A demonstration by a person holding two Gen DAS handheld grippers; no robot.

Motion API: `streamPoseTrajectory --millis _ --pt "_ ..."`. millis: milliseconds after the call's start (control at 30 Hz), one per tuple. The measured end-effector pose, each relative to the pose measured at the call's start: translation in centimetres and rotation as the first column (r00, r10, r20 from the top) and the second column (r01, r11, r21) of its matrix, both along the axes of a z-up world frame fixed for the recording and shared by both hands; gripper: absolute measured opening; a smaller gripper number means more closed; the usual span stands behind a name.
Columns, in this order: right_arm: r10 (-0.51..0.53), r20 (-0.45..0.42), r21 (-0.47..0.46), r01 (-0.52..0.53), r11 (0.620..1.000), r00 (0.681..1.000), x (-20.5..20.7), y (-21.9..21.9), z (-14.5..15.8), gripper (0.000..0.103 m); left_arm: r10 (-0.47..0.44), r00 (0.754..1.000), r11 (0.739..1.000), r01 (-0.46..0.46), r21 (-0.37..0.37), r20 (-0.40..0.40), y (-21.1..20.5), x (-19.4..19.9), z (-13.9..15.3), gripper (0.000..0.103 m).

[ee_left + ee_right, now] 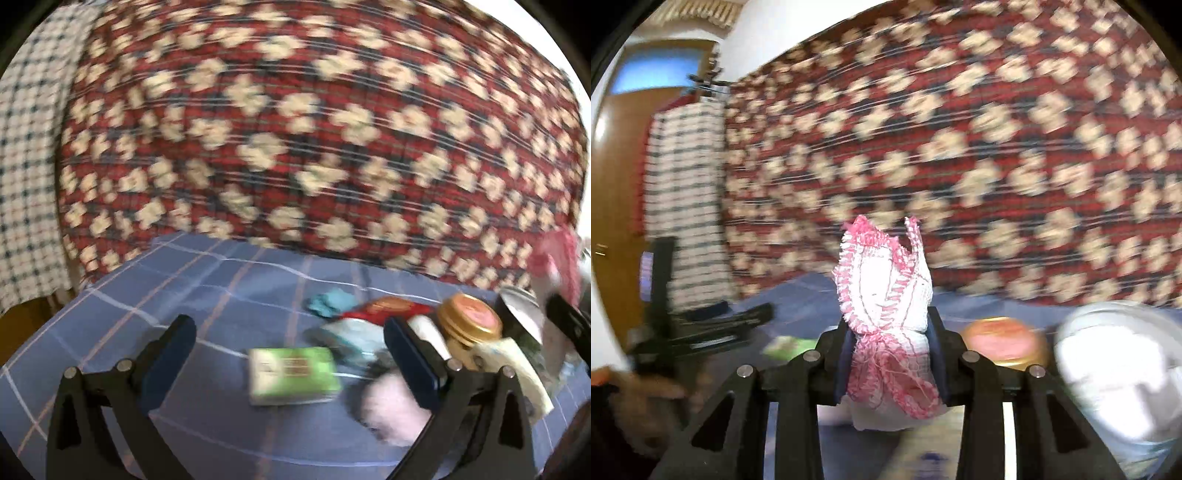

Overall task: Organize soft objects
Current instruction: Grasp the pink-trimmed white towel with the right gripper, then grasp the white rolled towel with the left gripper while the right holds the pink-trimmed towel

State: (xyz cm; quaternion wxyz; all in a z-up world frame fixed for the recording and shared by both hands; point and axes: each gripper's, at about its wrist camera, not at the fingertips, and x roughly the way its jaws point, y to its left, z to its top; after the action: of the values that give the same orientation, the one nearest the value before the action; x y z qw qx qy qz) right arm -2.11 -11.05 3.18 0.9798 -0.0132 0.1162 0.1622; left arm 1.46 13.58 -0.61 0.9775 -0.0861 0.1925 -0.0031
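currently pink-white knit cloth (886,314) being clenched upright between jaws of right gripper (891,354), lifted clear of blue checked bedcover (207,280), likely for sorting. left gripper (291,354) being held released over green box (291,374), likely readied for next soft item.

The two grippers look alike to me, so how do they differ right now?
The right gripper is shut on a pink-and-white frilly cloth; the left gripper is open and holds nothing. The right one carries its cloth lifted; the left hangs over a green box on the blue checked sheet. Both have black arms with dark blue pads.
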Motion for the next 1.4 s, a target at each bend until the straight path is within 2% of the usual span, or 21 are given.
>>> streamPoseTrajectory --millis 133,233,300,367,533,600,667,733,800,867,900,933,967,1000,1133,1400 --pt "-0.064 0.001 0.026 0.064 0.998 0.998 0.3 -2.2 0.1 0.038 -0.115 0.993 0.992 0.117 0.053 -0.026 -4.4 0.6 0.3 0.103" --pt "-0.078 0.004 0.052 0.077 0.996 0.997 0.6 -3.1 0.4 0.039 -0.143 0.989 0.984 0.145 0.103 -0.03 -6.7 1.0 0.6 0.103" --pt "-0.068 -0.001 0.056 0.068 0.996 0.998 0.4 -3.4 0.3 0.039 -0.162 0.986 0.983 0.165 0.082 -0.05 -7.5 1.6 0.7 0.103" --pt "-0.047 -0.016 0.067 0.048 0.997 0.999 0.5 -3.4 0.2 0.039 -0.198 0.977 0.979 0.201 0.03 -0.076 -8.1 2.4 0.5 0.103" --pt "0.003 -0.079 0.081 0.004 0.997 0.997 1.0 -3.0 -0.7 0.039 -0.234 0.964 0.972 0.235 -0.007 -0.128 -9.7 4.3 0.2 0.102" --pt "0.005 -0.076 0.082 0.001 0.997 0.997 0.9 -3.0 -0.9 0.039 -0.238 0.957 0.971 0.236 -0.03 -0.165 -10.1 5.4 -0.2 0.093" --pt "-0.004 -0.063 0.085 0.01 0.996 0.998 0.6 -3.1 -0.8 0.039 -0.259 0.939 0.966 0.248 -0.079 -0.226 -10.4 6.4 -1.2 0.084" --pt "-0.013 -0.052 0.101 0.018 0.995 0.999 0.4 -3.5 -0.6 0.039 -0.251 0.932 0.968 0.244 -0.061 -0.261 -10.7 6.9 -2.0 0.076" --pt "-0.016 -0.046 0.106 0.021 0.994 0.999 0.3 -3.7 -0.5 0.039 -0.239 0.937 0.971 0.238 -0.034 -0.254 -10.8 6.8 -2.0 0.072" --pt "-0.027 -0.03 0.103 0.03 0.994 0.999 0.0 -3.7 -0.3 0.039 -0.246 0.938 0.969 0.235 -0.074 -0.245 -10.4 6.8 -2.0 0.069" --pt "-0.033 -0.016 0.105 0.034 0.994 0.999 -0.3 -3.7 -0.1 0.039 -0.247 0.939 0.969 0.233 -0.086 -0.241 -10.2 6.9 -1.9 0.057" --pt "-0.037 -0.004 0.108 0.037 0.993 0.999 -0.5 -3.8 0.0 0.039 -0.25 0.939 0.968 0.235 -0.089 -0.236 -10.0 6.9 -1.9 0.051" --pt "-0.046 0.013 0.109 0.044 0.993 0.999 -0.8 -3.9 0.2 0.039 -0.255 0.94 0.967 0.243 -0.078 -0.228 -10.1 6.8 -1.9 0.038" --pt "-0.054 0.024 0.106 0.052 0.993 0.998 -1.0 -4.0 0.3 0.039 -0.255 0.941 0.967 0.248 -0.059 -0.221 -10.2 6.7 -1.9 0.033" --pt "-0.089 0.054 0.107 0.083 0.991 0.995 -1.3 -4.4 0.6 0.039 -0.251 0.946 0.966 0.257 0.004 -0.207 -10.9 6.2 -1.6 0.03" --pt "-0.184 0.119 0.142 0.167 0.976 0.976 -2.5 -6.7 1.4 0.039 -0.212 0.96 0.977 0.214 -0.009 -0.186 -9.6 5.9 -1.5 0.028"
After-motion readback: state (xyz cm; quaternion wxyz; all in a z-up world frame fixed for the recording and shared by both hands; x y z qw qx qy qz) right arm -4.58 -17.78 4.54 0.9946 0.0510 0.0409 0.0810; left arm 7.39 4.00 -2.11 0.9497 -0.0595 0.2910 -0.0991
